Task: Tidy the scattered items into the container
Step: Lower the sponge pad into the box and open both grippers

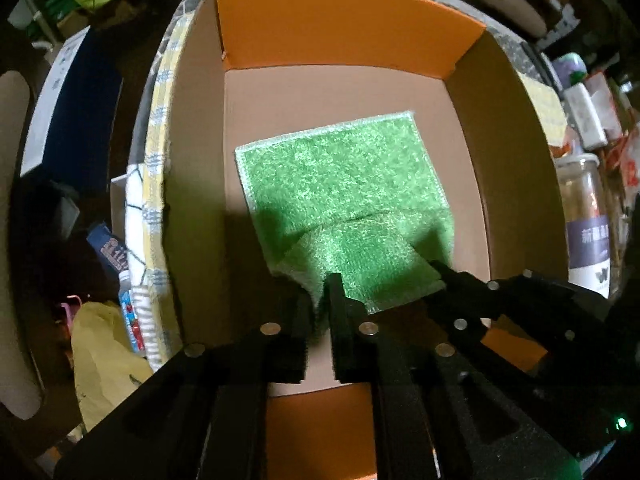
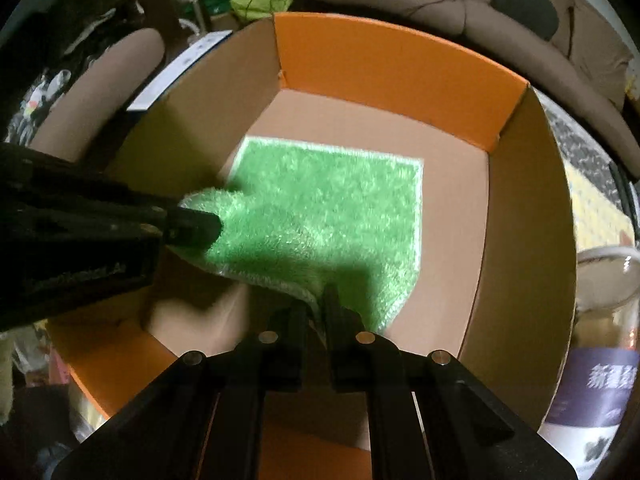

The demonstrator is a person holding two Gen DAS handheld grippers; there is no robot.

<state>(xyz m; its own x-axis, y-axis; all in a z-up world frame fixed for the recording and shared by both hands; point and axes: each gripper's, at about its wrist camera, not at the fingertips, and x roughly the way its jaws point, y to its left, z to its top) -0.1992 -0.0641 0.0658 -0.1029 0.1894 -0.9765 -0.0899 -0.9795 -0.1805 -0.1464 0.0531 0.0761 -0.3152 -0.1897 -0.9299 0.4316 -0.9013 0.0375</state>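
Left gripper [image 1: 320,296]: jaws narrow, clamped on the near edge of the green cloth [image 1: 340,184], a pinch of pile bunched between the fingers. Right gripper [image 2: 318,300]: same story, jaws narrow and pinching the cloth's near edge, fabric pulled up into a ridge at the pinch.

In the left wrist view the right gripper comes in from the right side, its tip on the folded-over near flap of the cloth. In the right wrist view the left gripper enters from the left, its tip [image 2: 196,228] gripping the cloth's raised left corner (both tools are on the same cloth, apart from each other along its near edge).

Cloth: bright green, fuzzy, pale stitched border. The far part lies flat on the floor of the cardboard box [image 1: 472,184]; the near part is lifted and folded at the two pinch points. It sits roughly mid-floor, clear of the far wall.

Box: open top, tan inner side walls, orange far wall [image 1: 340,28] and an orange near flap below the grippers.

Outside the box: a patterned yellow-grey surface [image 1: 158,128] along its left rim, a clear jar with a purple label [image 1: 588,232] to the right, a yellow plastic bag [image 1: 100,356] lower left, brown cushions [image 2: 500,4] behind. Surroundings are dim and cluttered, details hard to read.
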